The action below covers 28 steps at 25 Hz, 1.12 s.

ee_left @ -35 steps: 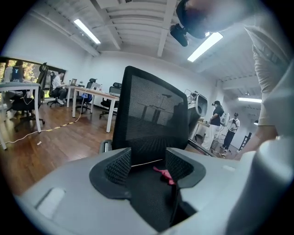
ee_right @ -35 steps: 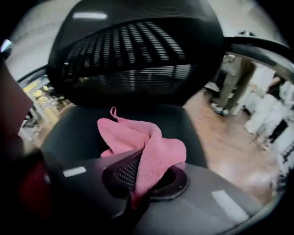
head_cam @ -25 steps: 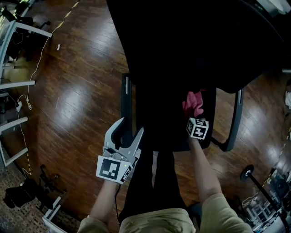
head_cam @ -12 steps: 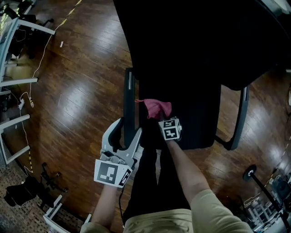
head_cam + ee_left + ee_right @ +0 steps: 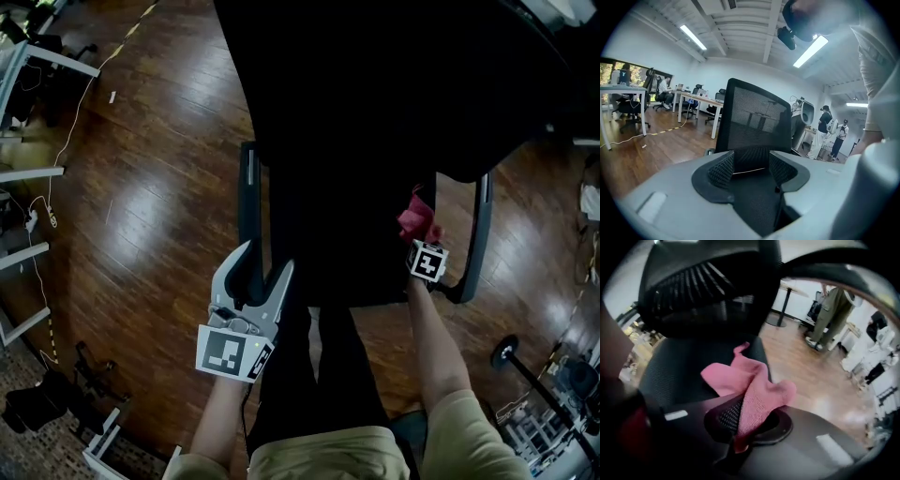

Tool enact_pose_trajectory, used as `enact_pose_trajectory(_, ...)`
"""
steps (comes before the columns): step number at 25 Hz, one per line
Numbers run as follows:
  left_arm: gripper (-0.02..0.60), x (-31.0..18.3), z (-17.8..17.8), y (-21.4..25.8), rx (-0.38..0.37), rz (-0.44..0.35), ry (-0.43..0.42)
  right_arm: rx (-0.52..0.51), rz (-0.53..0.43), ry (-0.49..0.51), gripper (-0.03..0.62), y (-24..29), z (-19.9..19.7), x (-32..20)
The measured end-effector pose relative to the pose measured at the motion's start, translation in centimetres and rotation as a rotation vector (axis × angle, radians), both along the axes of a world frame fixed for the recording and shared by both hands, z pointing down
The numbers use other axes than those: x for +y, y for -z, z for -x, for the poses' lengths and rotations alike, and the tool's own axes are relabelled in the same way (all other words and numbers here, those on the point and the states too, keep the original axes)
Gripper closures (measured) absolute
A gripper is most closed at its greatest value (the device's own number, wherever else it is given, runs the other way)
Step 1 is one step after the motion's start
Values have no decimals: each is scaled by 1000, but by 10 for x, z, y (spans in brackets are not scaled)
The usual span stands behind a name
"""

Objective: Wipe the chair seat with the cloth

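Note:
A black mesh office chair fills the head view; its seat (image 5: 352,234) lies between two armrests. My right gripper (image 5: 419,236) is shut on a pink cloth (image 5: 413,217) and presses it on the seat's right side, next to the right armrest (image 5: 476,246). In the right gripper view the cloth (image 5: 752,390) spreads from the jaws onto the seat (image 5: 679,366). My left gripper (image 5: 264,264) hangs open with nothing in it, near the seat's front left corner by the left armrest (image 5: 247,202). In the left gripper view the chair backrest (image 5: 752,119) stands ahead of the open jaws.
Polished wooden floor (image 5: 141,187) surrounds the chair. White desk frames (image 5: 28,169) and cables stand at the left edge. Equipment on wheels (image 5: 544,394) sits at the lower right. Desks (image 5: 693,101) and several people (image 5: 825,131) are in the room behind the chair.
My right gripper has dragged the pink cloth from the seat's front left across to its right side. The left gripper has stayed where it was, open.

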<state>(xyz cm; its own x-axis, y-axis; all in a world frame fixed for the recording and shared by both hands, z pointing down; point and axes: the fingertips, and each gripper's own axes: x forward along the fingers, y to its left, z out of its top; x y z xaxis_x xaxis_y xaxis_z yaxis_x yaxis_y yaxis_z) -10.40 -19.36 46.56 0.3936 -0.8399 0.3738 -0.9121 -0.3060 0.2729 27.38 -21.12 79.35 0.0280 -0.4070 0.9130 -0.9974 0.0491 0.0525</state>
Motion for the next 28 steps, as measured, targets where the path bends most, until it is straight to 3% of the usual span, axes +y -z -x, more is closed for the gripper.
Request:
enact_pose_trajectory(3, 359, 1, 11, 3, -6, 0, 25, -272, -109, 285, 579, 21, 153, 4)
enact_pose_trajectory(5, 360, 0, 21, 9, -9, -8, 56, -447, -128, 496, 579, 38, 273, 30)
enact_pose_trajectory(7, 360, -2, 29, 16, -14, -16, 85, -579, -109, 633, 579, 47, 367, 60)
enact_pose_trajectory(9, 360, -1, 35, 23, -23, -24, 102, -631, -38, 699, 579, 41, 424, 84)
enact_pose_trajectory(11, 360, 1, 41, 25, -41, -27, 105, -568, 70, 714, 579, 17, 435, 97)
enact_pose_trajectory(14, 360, 8, 48, 24, -52, -18, 114, -443, 118, 630, 579, -14, 376, 91)
enact_pose_trajectory(17, 360, 12, 46, 21, -44, -18, 119, -367, 52, 573, 579, -20, 281, 77)
enact_pose_trajectory(19, 360, 13, 37, 14, -45, -19, 104, -237, 10, 506, 579, -21, 201, 64)
enact_pose_trajectory(22, 360, 24, 15, 0, -43, -2, 56, 11, 16, 174, 579, -17, 49, 54)
enact_pose_trajectory(24, 360, 33, 6, -7, -41, 12, 39, 83, 54, -66, 579, -13, -30, 59)
enact_pose_trajectory(26, 360, 38, 2, -12, -31, 23, 40, 47, 91, -148, 579, -16, -52, 62)
enact_pose_trajectory(28, 360, 40, -1, -19, -23, 32, 39, 14, 96, -90, 579, -18, -35, 58)
